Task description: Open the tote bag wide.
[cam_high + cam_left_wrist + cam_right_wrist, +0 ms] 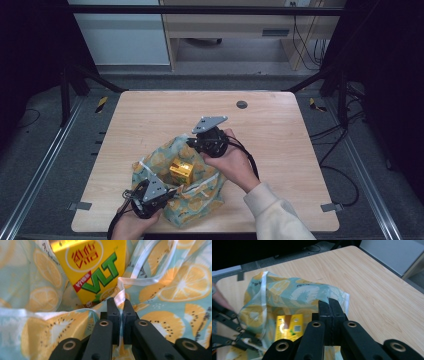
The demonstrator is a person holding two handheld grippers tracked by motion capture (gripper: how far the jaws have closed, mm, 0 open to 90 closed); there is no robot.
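- Your left tongs (170,192) sit at the near edge of the table (280,130); in the high view the tips are buried in the fabric bag (200,197), so read the grip from the left gripper view.
- There, left tongs (119,305) are pinched tight on the bag's white-trimmed rim (121,293) (jaws nearly touching, cloth between them).
- Your right tongs (191,142) are on the far side of the bag; your hand (232,162) covers most of the body in the high view.
- In the right gripper view, right tongs (329,305) are clamped on the bag's far rim (337,296), jaws together with cloth in between.
- The bag (pale blue, orange and kiwi slice print) lies on the table near the front edge, its mouth held apart between the two grips.
- Inside it: one yellow drink carton (181,171), standing roughly upright in the opening.
- Left gripper view shows the carton (92,267) close up, "VLT" in green letters; its top is cut off by the frame and its lower end is hidden behind the rim.
- Right gripper view shows the carton top (288,326); the lower part is hidden by fabric.
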